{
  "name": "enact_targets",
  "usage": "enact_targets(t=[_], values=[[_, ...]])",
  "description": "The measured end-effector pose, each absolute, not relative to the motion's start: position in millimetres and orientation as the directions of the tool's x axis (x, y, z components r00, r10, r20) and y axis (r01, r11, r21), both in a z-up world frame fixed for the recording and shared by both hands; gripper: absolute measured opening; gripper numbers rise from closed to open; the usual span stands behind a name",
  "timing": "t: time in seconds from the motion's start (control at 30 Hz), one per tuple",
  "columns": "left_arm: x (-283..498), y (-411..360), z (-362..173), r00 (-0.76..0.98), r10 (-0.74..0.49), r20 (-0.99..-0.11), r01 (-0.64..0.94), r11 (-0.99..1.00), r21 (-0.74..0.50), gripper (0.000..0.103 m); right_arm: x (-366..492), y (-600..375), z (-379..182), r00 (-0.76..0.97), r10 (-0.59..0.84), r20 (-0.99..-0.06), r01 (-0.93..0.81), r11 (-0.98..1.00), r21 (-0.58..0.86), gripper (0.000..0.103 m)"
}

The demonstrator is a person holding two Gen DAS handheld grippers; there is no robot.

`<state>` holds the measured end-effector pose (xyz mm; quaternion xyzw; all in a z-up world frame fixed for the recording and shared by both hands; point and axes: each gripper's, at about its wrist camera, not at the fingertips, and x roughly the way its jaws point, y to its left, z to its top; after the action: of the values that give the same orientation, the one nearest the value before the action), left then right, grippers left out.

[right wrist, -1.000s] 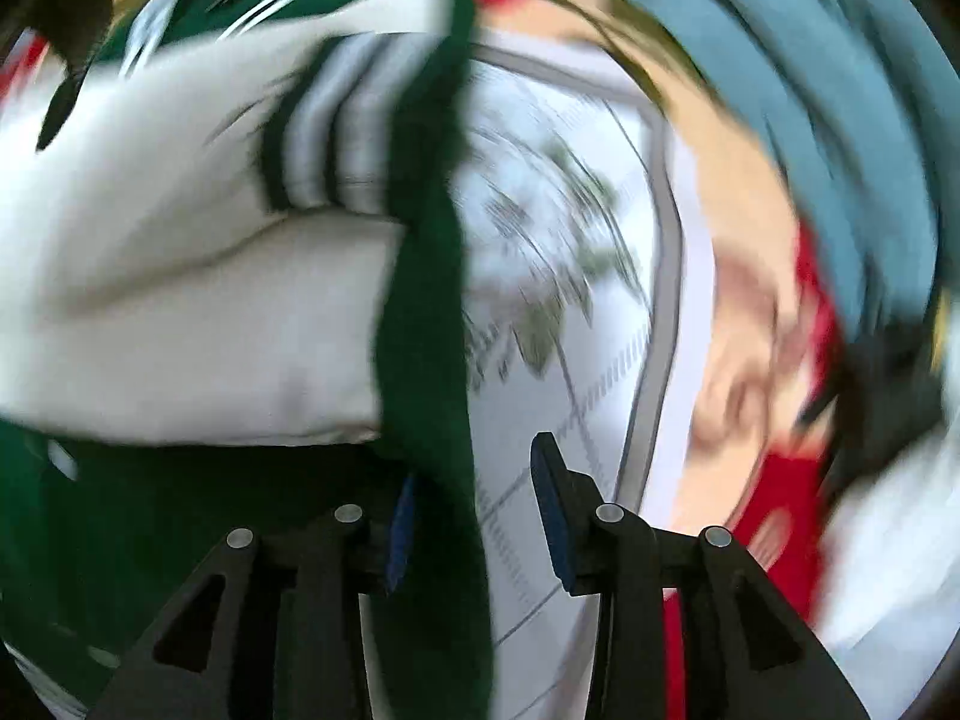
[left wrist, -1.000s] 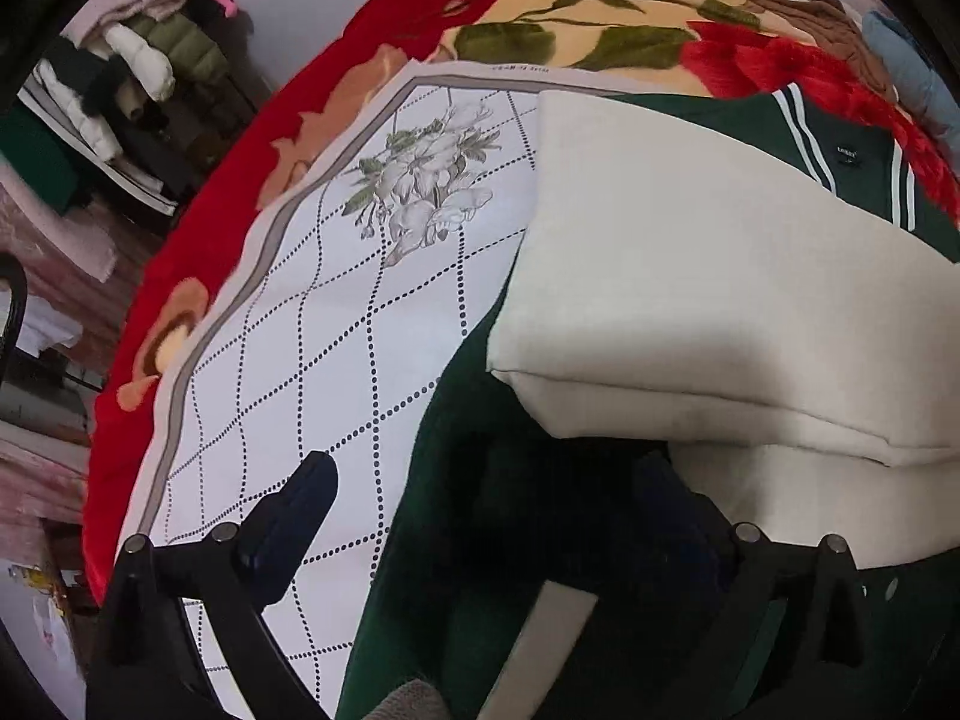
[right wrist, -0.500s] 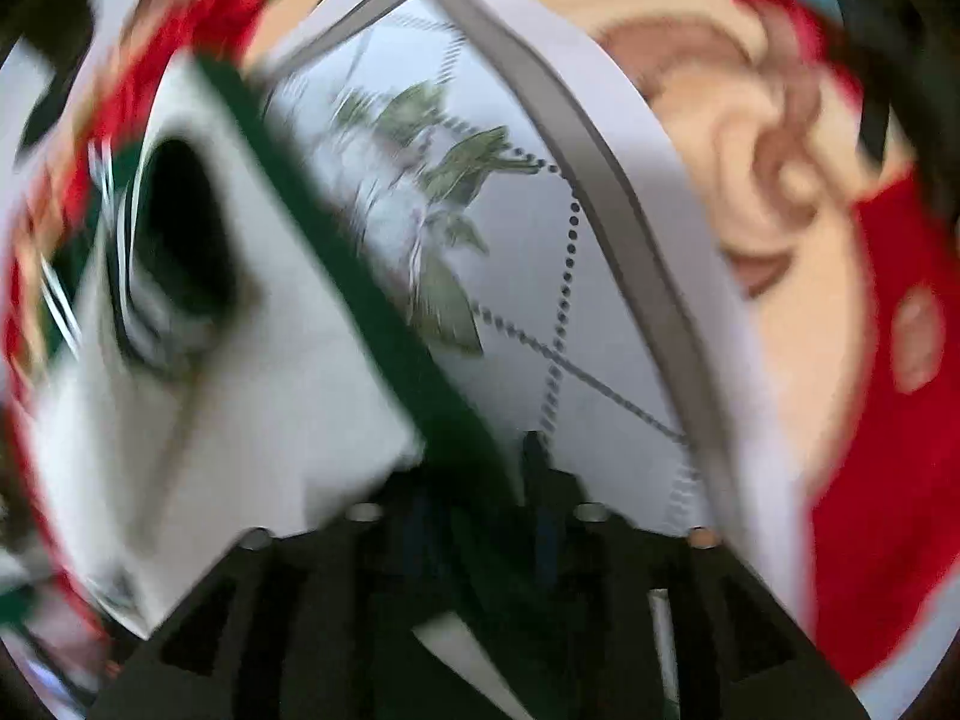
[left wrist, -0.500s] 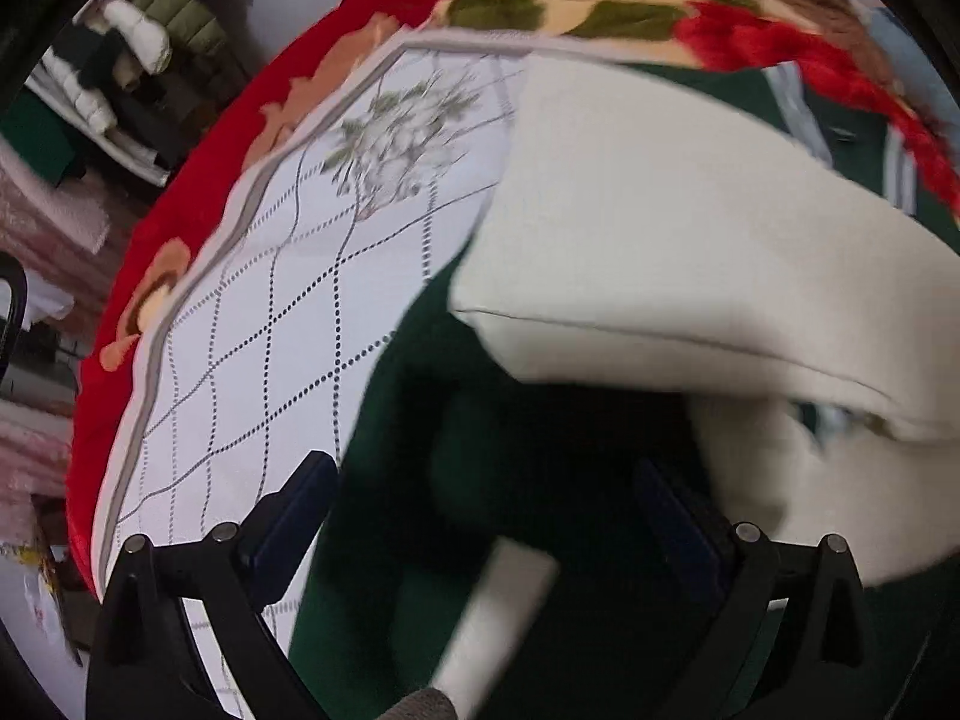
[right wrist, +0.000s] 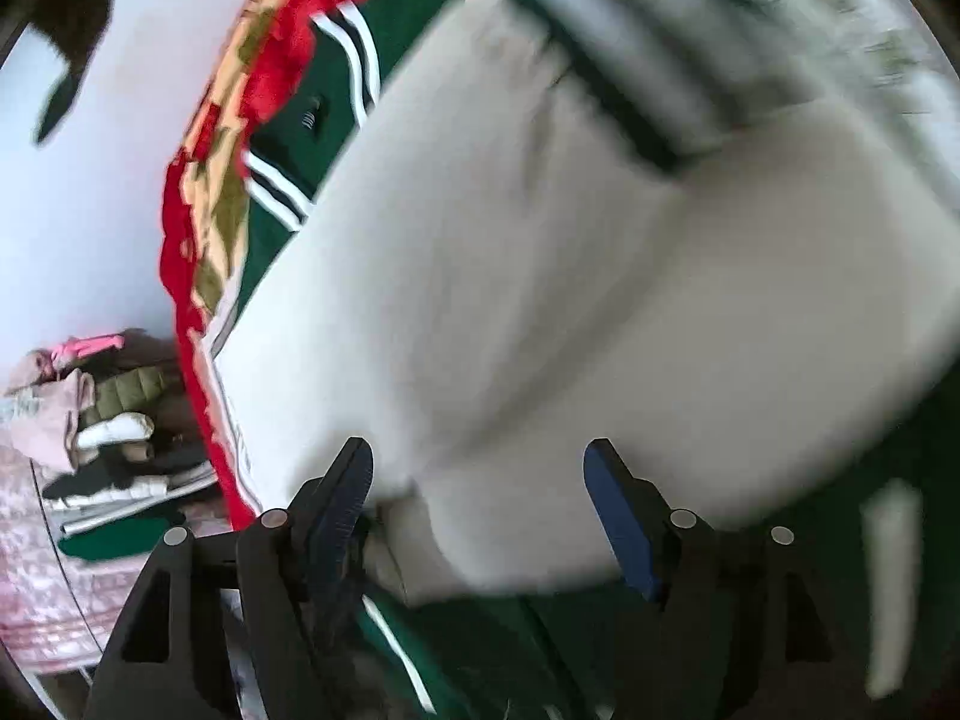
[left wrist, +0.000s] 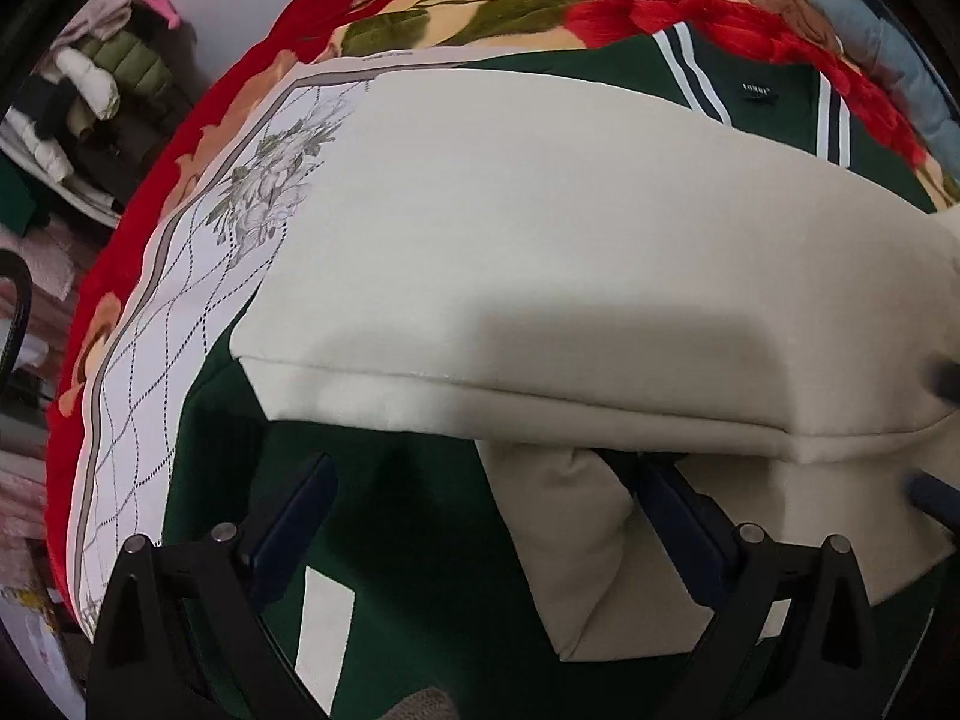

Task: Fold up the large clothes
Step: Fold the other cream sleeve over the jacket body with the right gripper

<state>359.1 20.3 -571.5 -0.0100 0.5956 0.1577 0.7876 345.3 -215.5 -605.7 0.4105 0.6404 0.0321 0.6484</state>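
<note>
Jaws of the left gripper (left wrist: 480, 516) stand wide, green cloth and a cream fold between them, pads not pressing; jaws of the right gripper (right wrist: 480, 498) have just been opening, released, over cream fabric. The green-and-cream jacket (left wrist: 540, 252) lies partly folded on the floral blanket (left wrist: 180, 138) and white diamond-patterned sheet (left wrist: 144, 420); its collar label (left wrist: 757, 90) faces up. Risk: with neither gripper clamped, the thick cream sleeve (left wrist: 600, 546) may spring back and undo the fold
</note>
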Motion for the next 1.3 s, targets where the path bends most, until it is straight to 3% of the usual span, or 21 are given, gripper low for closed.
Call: enact_targets(t=[0.07, 0.1, 0.13, 0.2, 0.4, 0.77, 0.93, 1.13, 1.2, 1.3], values=[[355, 23, -571, 0.239, 0.229, -0.944, -0.276, 0.948, 0.161, 0.103, 357, -207, -627, 0.230, 0.573, -0.787, 0.556, 0.586, 0.589, 0.072], [354, 25, -571, 0.234, 0.227, -0.945, -0.287, 0.945, 0.156, 0.103, 361, -201, -628, 0.277, 0.578, -0.768, 0.567, 0.546, 0.616, 0.031], [351, 28, -570, 0.229, 0.220, -0.948, -0.301, 0.942, 0.146, 0.103, 367, -198, -628, 0.311, 0.594, -0.742, 0.563, 0.513, 0.647, 0.004], [345, 34, -566, 0.236, 0.195, -0.952, -0.334, 0.936, 0.108, 0.103, 379, -193, -617, 0.385, 0.633, -0.671, 0.535, 0.440, 0.722, 0.005], [352, 39, -562, 0.229, 0.192, -0.954, -0.434, 0.898, 0.076, 0.103, 402, -169, -557, 0.459, 0.678, -0.574, 0.368, 0.443, 0.818, 0.004], [333, 104, -562, 0.158, 0.328, -0.931, -0.657, 0.739, 0.148, 0.103, 422, -179, -510, 0.511, 0.703, -0.495, 0.282, 0.406, 0.869, 0.004], [311, 141, -583, 0.047, 0.328, -0.944, -0.728, 0.658, 0.192, 0.103, 387, -194, -507, 0.504, 0.651, -0.567, 0.249, 0.519, 0.818, 0.004], [288, 138, -575, 0.032, 0.348, -0.937, -0.690, 0.686, 0.231, 0.103, 329, -221, -577, 0.420, 0.564, -0.710, 0.422, 0.572, 0.704, 0.004], [273, 139, -572, 0.005, 0.342, -0.940, -0.687, 0.684, 0.245, 0.103, 318, -223, -602, 0.328, 0.537, -0.778, 0.475, 0.618, 0.627, 0.016], [254, 136, -559, 0.000, 0.292, -0.956, -0.702, 0.681, 0.208, 0.103, 301, -226, -626, 0.240, 0.564, -0.790, 0.537, 0.601, 0.592, 0.022]])
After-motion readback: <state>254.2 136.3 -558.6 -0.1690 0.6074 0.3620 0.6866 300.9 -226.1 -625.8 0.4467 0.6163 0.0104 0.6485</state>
